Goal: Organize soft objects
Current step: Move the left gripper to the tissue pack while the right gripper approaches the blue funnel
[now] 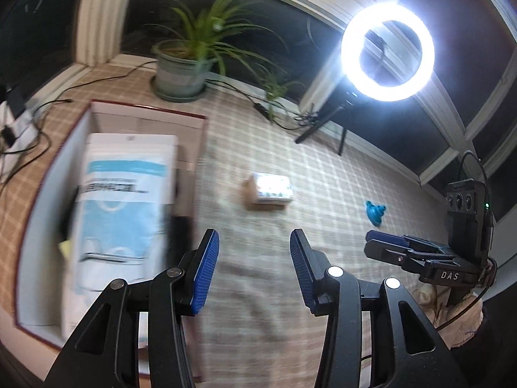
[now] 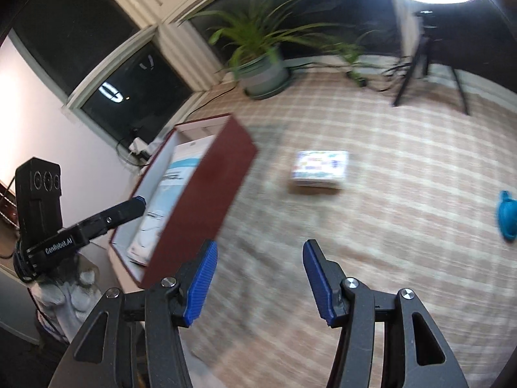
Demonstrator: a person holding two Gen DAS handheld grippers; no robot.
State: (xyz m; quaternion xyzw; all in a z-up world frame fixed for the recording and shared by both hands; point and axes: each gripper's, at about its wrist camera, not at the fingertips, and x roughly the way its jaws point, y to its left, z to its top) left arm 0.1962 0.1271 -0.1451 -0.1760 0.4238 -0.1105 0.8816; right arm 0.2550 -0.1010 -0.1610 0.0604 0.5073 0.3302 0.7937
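- Left gripper [image 1: 254,270] with blue ribbed pads has its jaws spread wide, holding nothing.
- Right gripper [image 2: 260,279] is likewise spread and holding nothing.
- A white-and-blue soft packet [image 1: 121,213] lies inside the dark-red open box [image 2: 206,187].
- A small white tissue pack [image 2: 320,168] and a blue plush toy [image 2: 507,216] rest apart on the checked beige cloth [image 2: 404,194].

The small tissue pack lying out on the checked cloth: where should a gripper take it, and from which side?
Probably from above, closing across the short sides of the tissue pack. It lies flat on the checked cloth with bare cloth all round, so both fingers should fit. The right gripper is open and faces it.
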